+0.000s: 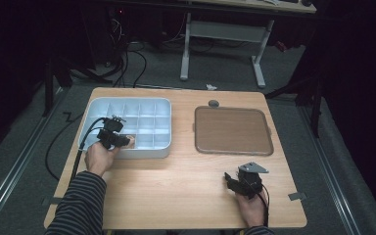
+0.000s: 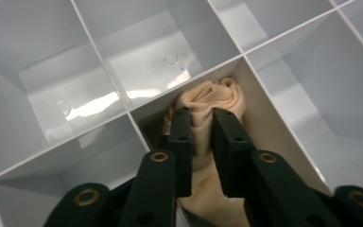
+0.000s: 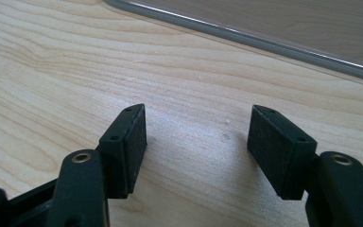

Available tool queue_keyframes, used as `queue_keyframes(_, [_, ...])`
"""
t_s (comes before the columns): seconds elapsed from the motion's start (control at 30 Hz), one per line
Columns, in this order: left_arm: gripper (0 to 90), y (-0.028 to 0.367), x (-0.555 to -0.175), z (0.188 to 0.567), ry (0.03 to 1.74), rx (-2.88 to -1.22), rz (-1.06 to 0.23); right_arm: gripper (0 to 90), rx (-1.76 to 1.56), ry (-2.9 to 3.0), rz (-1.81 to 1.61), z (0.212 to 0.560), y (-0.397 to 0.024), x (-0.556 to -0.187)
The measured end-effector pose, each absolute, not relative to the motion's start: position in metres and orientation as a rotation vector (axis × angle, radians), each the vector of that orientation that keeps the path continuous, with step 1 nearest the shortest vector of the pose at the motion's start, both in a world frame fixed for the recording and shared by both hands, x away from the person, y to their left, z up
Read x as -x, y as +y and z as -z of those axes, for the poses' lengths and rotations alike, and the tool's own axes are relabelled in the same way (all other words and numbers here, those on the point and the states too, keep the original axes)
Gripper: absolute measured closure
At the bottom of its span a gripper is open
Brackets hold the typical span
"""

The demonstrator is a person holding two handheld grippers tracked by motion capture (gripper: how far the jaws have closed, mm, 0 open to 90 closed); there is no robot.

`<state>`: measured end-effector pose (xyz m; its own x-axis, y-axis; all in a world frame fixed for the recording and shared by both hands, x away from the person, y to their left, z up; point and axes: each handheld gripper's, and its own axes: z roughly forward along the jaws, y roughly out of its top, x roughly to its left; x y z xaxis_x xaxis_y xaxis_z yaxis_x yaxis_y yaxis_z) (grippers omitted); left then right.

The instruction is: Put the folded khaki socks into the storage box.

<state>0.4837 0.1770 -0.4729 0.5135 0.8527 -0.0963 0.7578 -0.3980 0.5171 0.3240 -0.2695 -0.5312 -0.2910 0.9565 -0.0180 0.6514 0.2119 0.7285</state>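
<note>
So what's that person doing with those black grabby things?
A person holds a gripper in each hand at a wooden table. The left gripper reaches into a compartment along the near edge of a white divided tray, its fingers pinched on a peach-coloured cloth bunched up in there. The compartments around it look empty. The right gripper is open over bare wood, holding nothing. A flat brown tray lies on the right side of the table, also empty.

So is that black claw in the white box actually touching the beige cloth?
Touching. In the left gripper view, the left gripper has both jaws pressed against a fold of the beige cloth, inside one compartment of the white divided tray.
</note>
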Motion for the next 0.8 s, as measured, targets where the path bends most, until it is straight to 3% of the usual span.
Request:
queue_keyframes(0.4, [59.6,0.178,-0.473,0.462,1.279,-2.179,-0.3,38.0,-1.486,2.023,-0.86,0.531,-0.27,-0.324])
queue_keyframes(0.8, [51.8,0.18,-0.463,0.456,1.239,-2.172,-0.333,37.9,-1.485,2.023,-0.859,0.531,-0.269,-0.324])
